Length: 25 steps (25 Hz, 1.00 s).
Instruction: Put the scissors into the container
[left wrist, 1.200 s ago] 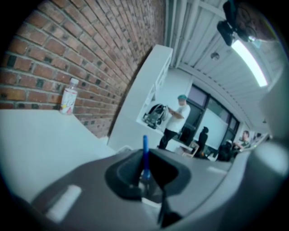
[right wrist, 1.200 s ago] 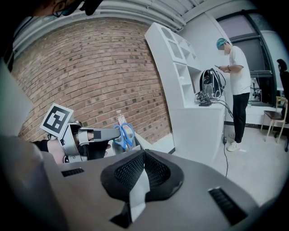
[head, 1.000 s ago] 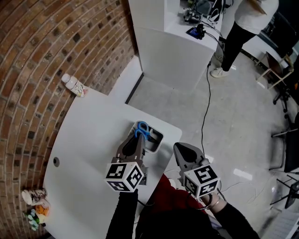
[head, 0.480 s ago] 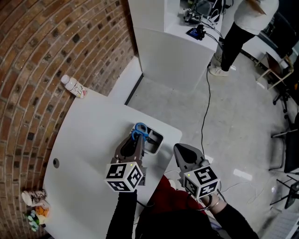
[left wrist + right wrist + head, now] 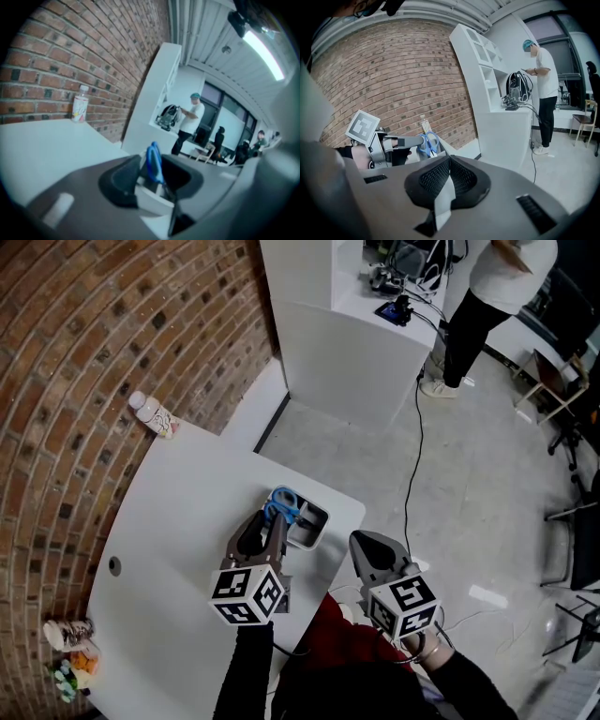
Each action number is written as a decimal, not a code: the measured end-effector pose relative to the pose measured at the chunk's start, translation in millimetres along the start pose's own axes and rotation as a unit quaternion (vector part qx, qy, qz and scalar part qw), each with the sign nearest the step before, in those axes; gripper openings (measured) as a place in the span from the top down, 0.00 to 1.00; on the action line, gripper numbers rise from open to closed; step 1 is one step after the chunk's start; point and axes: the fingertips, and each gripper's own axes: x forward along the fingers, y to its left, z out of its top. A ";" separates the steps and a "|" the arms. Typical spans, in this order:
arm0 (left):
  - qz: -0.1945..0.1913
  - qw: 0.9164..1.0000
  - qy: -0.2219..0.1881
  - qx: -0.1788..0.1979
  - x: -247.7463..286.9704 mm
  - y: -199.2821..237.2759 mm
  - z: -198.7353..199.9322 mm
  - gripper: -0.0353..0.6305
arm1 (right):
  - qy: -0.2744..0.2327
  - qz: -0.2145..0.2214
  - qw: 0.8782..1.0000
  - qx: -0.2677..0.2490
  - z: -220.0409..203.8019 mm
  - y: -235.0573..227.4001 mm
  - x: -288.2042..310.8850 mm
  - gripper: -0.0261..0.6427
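Your left gripper [image 5: 261, 532] — jaws just opening, now wide, scissors [image 5: 284, 504] between them, standing in container [image 5: 313, 527] at its 1 o'clock. Your right gripper [image 5: 368, 546] — closed, empty.

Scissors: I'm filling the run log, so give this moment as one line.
scissors: upright in container | left hand-held gripper: jaws just been opening, blue handles between them, unpressed | right hand-held gripper: shut, empty

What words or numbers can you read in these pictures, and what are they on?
No words or numbers can be read anywhere.
Bottle label: coloured print, too small and blurred to read.
Marker cubes: black-and-white square patterns only, no letters.
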 end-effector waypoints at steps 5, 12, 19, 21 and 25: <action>0.005 1.000 -0.009 -0.003 -9.6 -0.6 2.4 0.75 | -0.003 0.000 1.000 -0.002 -0.4 2.5 -6.7 0.95; 0.010 1.000 -0.011 -0.002 -27.3 -5.5 -1.8 0.75 | -0.010 0.001 1.000 -0.002 -0.5 7.3 -17.6 0.95; 0.018 1.000 -0.012 0.008 -48.4 -13.7 -9.8 0.79 | -0.021 0.004 1.000 -0.005 -0.2 12.8 -32.8 0.95; 0.022 1.000 -0.012 0.011 -54.7 -16.6 -12.6 0.82 | -0.024 0.006 1.000 -0.006 -0.4 13.8 -38.2 0.95; 0.031 0.999 -0.013 0.017 -68.3 -23.6 -18.8 0.88 | -0.030 0.008 0.999 -0.009 -2.0 15.1 -49.6 0.95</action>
